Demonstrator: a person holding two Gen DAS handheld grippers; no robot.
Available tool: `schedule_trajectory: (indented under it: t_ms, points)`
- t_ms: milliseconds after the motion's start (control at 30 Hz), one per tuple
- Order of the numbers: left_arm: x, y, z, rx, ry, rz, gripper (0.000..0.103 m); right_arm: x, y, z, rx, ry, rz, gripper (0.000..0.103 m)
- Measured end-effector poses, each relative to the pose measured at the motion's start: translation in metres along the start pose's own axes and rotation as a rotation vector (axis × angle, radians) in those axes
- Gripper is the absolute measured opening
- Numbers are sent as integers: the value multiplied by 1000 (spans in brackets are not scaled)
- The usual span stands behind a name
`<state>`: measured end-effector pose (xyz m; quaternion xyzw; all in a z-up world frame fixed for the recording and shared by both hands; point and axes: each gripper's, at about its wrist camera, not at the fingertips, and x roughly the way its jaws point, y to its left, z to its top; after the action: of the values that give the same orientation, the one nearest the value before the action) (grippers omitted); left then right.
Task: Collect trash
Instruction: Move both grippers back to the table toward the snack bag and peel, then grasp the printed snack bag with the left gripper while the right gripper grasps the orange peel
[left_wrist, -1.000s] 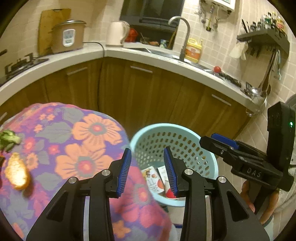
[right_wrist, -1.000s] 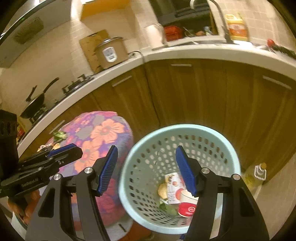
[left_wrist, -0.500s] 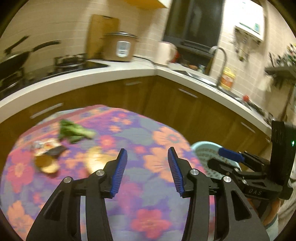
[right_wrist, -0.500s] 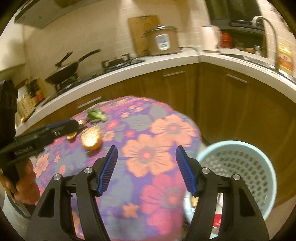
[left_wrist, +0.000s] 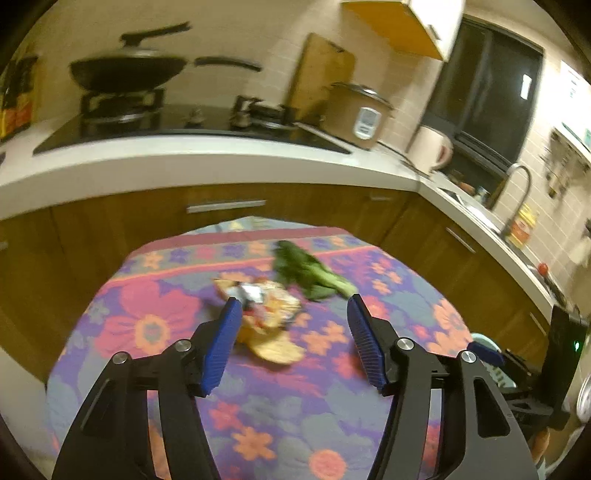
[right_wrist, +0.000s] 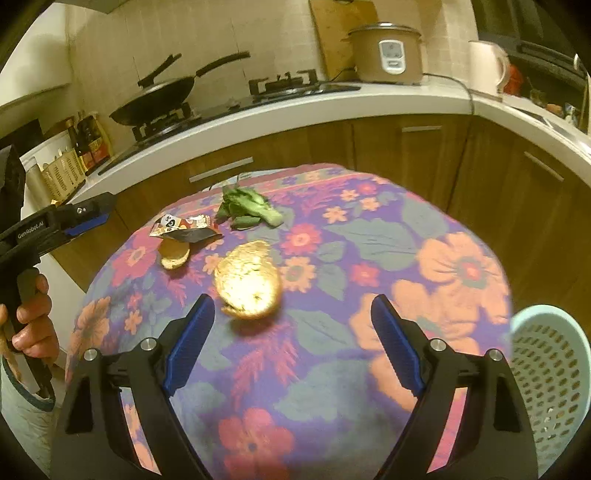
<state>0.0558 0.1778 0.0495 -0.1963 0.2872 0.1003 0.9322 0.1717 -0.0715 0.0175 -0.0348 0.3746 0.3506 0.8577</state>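
Both grippers empty over flowered table (right_wrist: 424, 236), jaws just been opening: left gripper (left_wrist: 293, 306) partly spread above wrapper (left_wrist: 258, 299), right gripper (right_wrist: 291, 306) wide near bread piece (right_wrist: 249, 280).

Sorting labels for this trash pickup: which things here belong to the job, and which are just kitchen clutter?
Job:
- bread piece
- smaller bread piece
- snack wrapper
- leafy greens
- blue basket

Just there:
- wok
- rice cooker
- kettle
- cutting board
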Motion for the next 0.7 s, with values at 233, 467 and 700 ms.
schedule_trajectory:
  t_ms: [233,467,700]
  points:
    - [44,41,11,-118,100,-42,58,39,17,8,-19,42,-2,86]
    - [86,51,7,-148,169,-41,58,58,22,6,-38,73,-30,88]
    - [103,45,0,-120,167,-41,50,65,28,5,-72,89,-76,90]
